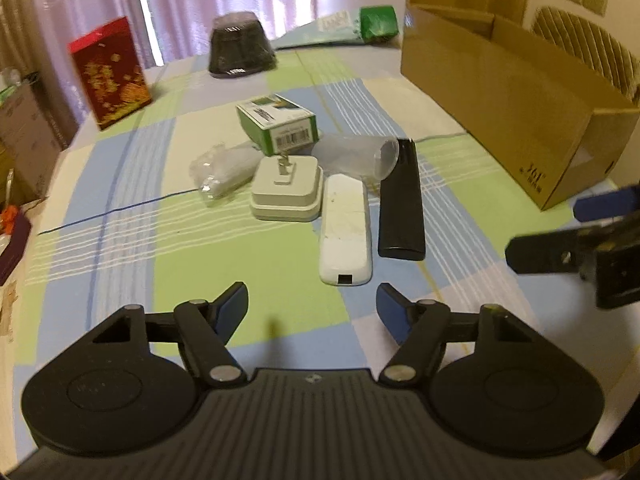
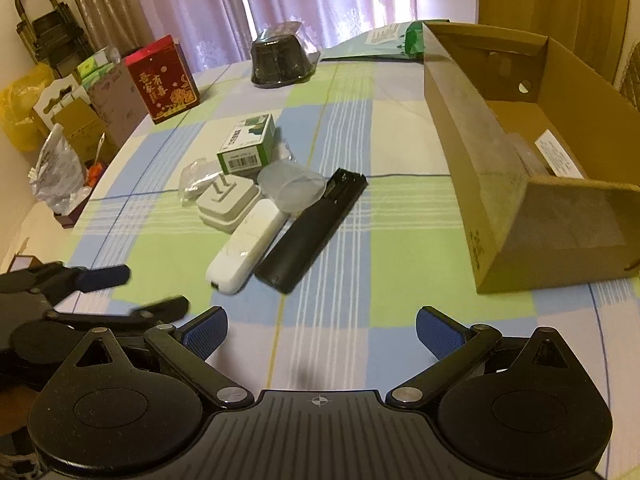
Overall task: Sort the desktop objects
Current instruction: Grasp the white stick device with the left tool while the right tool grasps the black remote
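- We are at the start of a pick: both grippers hover above the checked green, blue and white tablecloth [image 2: 400, 240] and neither one holds anything
- Our left gripper [image 1: 312, 304] has its blue-padded fingers spread wide, and it faces the white oblong plastic device [image 1: 346, 230], which lies just in front of it
- Our right gripper [image 2: 320, 332] is also spread wide, with only bare cloth between its fingers
- The things to sort lie together in the middle of the table: the white device, the long black remote control [image 2: 312, 232] just beside it, the white square charger plug [image 2: 226, 202] with its prongs up, the clear plastic cup [image 2: 290, 186] on its side, the small green and white carton [image 2: 248, 146] and a crumpled clear wrapper [image 1: 224, 172]
- The open brown cardboard box [image 2: 500, 184] stands to the right, apart from this group; we judge it is the place for sorted items, and something with a white label already lies inside
- For the next move, we think one gripper must come down over the narrow width of the white device or the remote, close on it, and carry it over the box wall
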